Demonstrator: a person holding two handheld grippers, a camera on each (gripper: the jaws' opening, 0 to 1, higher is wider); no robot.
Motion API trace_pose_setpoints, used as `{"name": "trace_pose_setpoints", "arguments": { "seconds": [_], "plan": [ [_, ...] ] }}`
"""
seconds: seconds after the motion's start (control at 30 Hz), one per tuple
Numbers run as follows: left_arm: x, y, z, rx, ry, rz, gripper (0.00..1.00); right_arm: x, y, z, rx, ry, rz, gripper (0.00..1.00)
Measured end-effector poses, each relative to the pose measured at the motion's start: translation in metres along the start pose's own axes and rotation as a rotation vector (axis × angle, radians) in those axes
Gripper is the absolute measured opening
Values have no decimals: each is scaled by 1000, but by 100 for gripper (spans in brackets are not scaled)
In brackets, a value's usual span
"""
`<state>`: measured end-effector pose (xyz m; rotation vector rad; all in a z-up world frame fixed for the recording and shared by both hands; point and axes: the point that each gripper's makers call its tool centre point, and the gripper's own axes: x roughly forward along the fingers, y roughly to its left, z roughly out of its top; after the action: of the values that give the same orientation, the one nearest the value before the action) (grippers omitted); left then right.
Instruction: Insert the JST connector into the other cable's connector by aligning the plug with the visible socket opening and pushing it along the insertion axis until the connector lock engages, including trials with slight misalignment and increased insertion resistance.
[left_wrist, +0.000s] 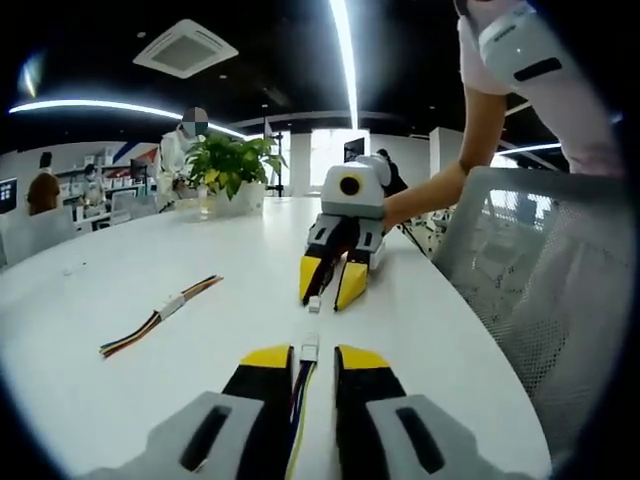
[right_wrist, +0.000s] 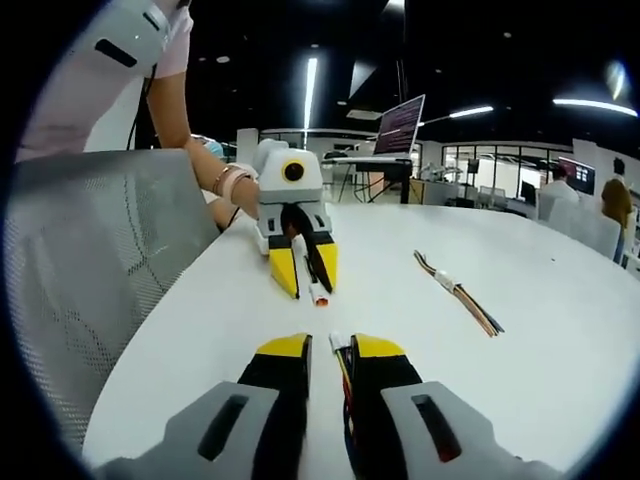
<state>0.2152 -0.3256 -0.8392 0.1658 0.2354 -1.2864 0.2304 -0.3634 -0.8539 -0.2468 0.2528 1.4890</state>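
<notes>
In the left gripper view my left gripper (left_wrist: 314, 354) is shut on a multicoloured cable whose white JST connector (left_wrist: 310, 346) sticks out past the yellow jaw tips. Facing it, a short gap away over the white table (left_wrist: 120, 270), my right gripper (left_wrist: 326, 296) holds a second cable with a small white connector (left_wrist: 314, 302) at its tip. In the right gripper view the right gripper (right_wrist: 332, 346) grips its cable, white plug (right_wrist: 337, 342) forward. Opposite, the left gripper (right_wrist: 306, 286) carries its connector (right_wrist: 319, 297). The two connectors are apart.
A spare joined cable (left_wrist: 160, 314) (right_wrist: 460, 290) lies loose on the table. A grey mesh chair (left_wrist: 530, 270) (right_wrist: 100, 260) stands at the table's edge by the person's arm (left_wrist: 440, 190). A potted plant (left_wrist: 230, 165) sits at the far end, and a monitor (right_wrist: 400, 122) stands beyond.
</notes>
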Motion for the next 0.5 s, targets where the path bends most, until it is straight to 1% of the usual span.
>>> {"name": "trace_pose_setpoints", "arguments": {
  "seconds": [0.1, 0.2, 0.3, 0.37, 0.47, 0.5],
  "plan": [
    [0, 0, 0, 0, -1, -2, 10, 0, 0, 0, -2, 1, -1, 12],
    [0, 1, 1, -1, -4, 3, 10, 0, 0, 1, -2, -3, -2, 8],
    [1, 5, 0, -2, -7, 3, 10, 0, -1, 2, -1, -4, -5, 6],
    [1, 5, -1, 0, -7, -1, 8, 0, -1, 2, 2, -5, -8, 5],
    [4, 4, 0, 1, -8, -10, 2, 0, -1, 3, 6, -4, -9, 4],
    [4, 3, 0, 3, -6, -17, 2, 0, -1, 3, 7, -3, -10, 4]
  ]
}}
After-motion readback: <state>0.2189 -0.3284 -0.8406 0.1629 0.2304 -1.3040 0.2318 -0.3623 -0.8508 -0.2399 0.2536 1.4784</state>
